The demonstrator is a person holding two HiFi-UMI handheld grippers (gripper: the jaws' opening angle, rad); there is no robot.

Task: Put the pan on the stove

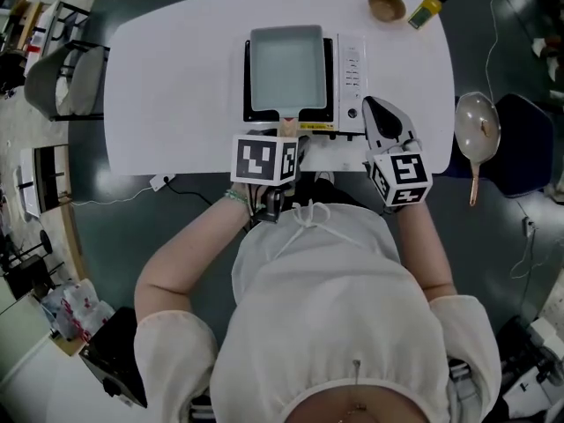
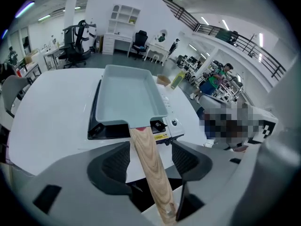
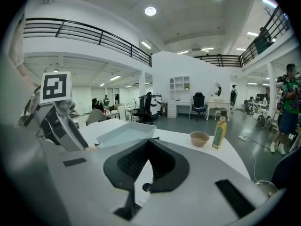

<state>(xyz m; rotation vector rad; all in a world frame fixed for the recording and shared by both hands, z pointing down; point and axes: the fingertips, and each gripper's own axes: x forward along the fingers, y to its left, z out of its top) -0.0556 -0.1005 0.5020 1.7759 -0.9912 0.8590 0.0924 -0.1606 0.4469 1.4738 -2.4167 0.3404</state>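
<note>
A rectangular grey pan (image 1: 287,67) sits on the white portable stove (image 1: 351,73) in the middle of the table; its wooden handle (image 2: 148,154) points toward me. My left gripper (image 1: 291,139) stands open around that handle, with a gap on each side of the wood in the left gripper view, where the pan (image 2: 127,98) lies flat on the stove (image 2: 167,121). My right gripper (image 1: 381,113) hovers over the table's near edge beside the stove's control panel. Its jaws are shut with nothing between them (image 3: 148,142). The pan (image 3: 124,134) shows to its left.
The white table (image 1: 176,77) carries a small wooden bowl (image 1: 387,5) and a yellow oil bottle (image 1: 426,8) at its far right corner. A round ladle-like utensil (image 1: 477,130) lies on a dark seat right of the table. An office chair (image 1: 66,77) stands at the left.
</note>
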